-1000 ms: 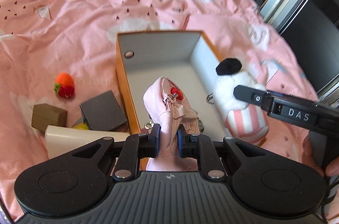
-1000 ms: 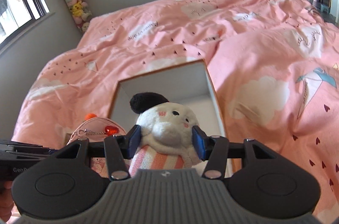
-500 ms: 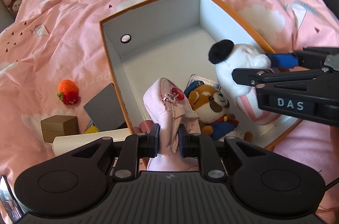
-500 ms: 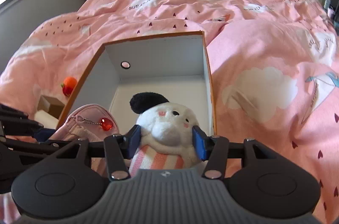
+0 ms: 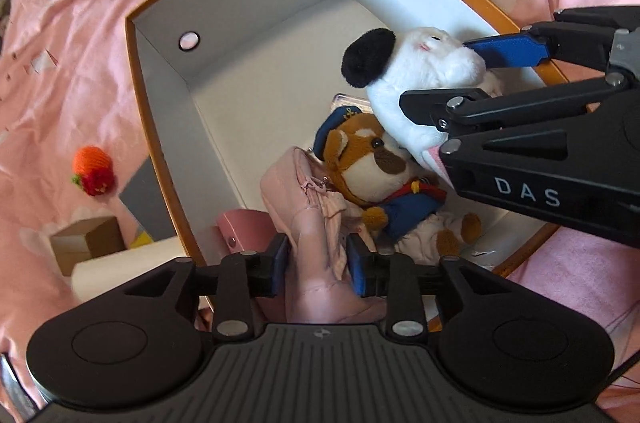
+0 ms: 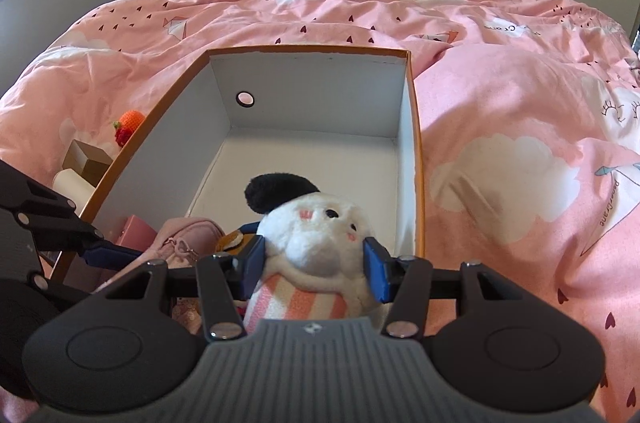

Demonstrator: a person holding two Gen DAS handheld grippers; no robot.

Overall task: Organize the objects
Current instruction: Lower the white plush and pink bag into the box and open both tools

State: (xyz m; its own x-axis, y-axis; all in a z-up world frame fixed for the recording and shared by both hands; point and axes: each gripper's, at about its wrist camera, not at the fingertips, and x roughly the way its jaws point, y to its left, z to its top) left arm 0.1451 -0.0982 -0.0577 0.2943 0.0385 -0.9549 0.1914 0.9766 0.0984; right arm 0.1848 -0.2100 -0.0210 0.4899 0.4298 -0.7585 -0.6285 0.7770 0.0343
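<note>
Mid-drop: my left gripper clamps the pink pouch, my right gripper squeezes the white plush, both over the orange box. Next I lower and release.

The box is sitting on the bed. Inside it, at its near end, a bear toy is lying against the right wall, with a pouch just to its left. A second plush is hanging above the bear, over the box's right side. Outside the left wall, on the bed, a knitted fruit is lying farthest out, and a small carton is sitting nearer, beside a roll.
</note>
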